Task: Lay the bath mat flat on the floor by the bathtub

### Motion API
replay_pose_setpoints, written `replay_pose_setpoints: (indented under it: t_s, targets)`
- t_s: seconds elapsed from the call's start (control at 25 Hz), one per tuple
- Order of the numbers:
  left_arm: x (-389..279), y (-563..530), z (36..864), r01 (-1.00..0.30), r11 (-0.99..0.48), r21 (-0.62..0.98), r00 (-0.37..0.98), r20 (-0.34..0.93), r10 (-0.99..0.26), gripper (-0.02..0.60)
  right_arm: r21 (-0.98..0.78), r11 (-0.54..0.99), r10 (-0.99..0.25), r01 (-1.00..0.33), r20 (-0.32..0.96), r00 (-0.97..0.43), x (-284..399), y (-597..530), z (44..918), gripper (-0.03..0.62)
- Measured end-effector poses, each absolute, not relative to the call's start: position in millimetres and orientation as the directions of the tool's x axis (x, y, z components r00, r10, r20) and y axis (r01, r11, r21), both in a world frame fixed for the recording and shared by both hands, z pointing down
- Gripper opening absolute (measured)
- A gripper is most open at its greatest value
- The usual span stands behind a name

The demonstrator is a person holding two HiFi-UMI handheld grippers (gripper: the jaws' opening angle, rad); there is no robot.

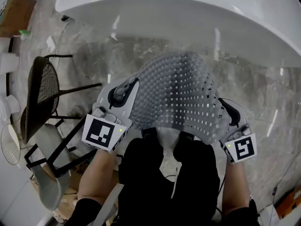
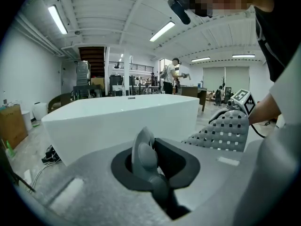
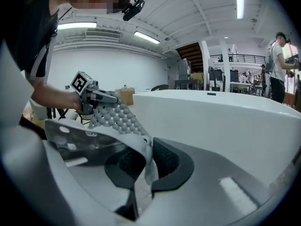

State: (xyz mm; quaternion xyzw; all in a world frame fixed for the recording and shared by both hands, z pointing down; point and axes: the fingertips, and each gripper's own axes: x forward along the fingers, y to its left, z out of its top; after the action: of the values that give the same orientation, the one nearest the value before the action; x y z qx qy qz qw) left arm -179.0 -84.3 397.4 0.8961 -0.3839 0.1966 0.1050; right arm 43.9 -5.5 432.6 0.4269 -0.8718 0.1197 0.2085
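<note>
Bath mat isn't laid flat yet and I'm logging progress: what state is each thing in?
bath mat: arched between both grippers, not laid flat.
left gripper: shut on bath mat.
right gripper: shut on bath mat.
bathtub: standing on the floor beyond the mat.

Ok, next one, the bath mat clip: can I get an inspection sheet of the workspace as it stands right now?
Surface: grey marble floor, running along the white bathtub.
Job's things: grey bath mat with rows of holes, arched between both claws, not yet flat.
Clutter: black chair and cardboard box off to the left.
Grippers: left claw shut on the mat's left edge; right claw shut on its right edge.
Cables: what looks like a dark tangle of cable on the floor at the tub's end.
Surroundings: open hall with ceiling strip lights; people at the back.
</note>
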Motion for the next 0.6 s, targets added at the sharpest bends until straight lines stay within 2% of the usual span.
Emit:
replay_pose_setpoints:
  t_s: [0.32,0.6]
  targets:
    - [-179.5,-114.9,517.0,-0.703,-0.710,0.029,0.637,0.469,-0.612,0.021,-0.014,0.597,-0.695,-0.802,0.491,-0.526,57.8,-30.8,534.1,0.025]
    - [-173.6,-133.1,614.6,-0.646,-0.763,0.022,0.659,0.519,-0.544,0.023,0.054,0.651,-0.660,-0.757,0.534,-0.529,65.9,-42.7,624.7,0.024]
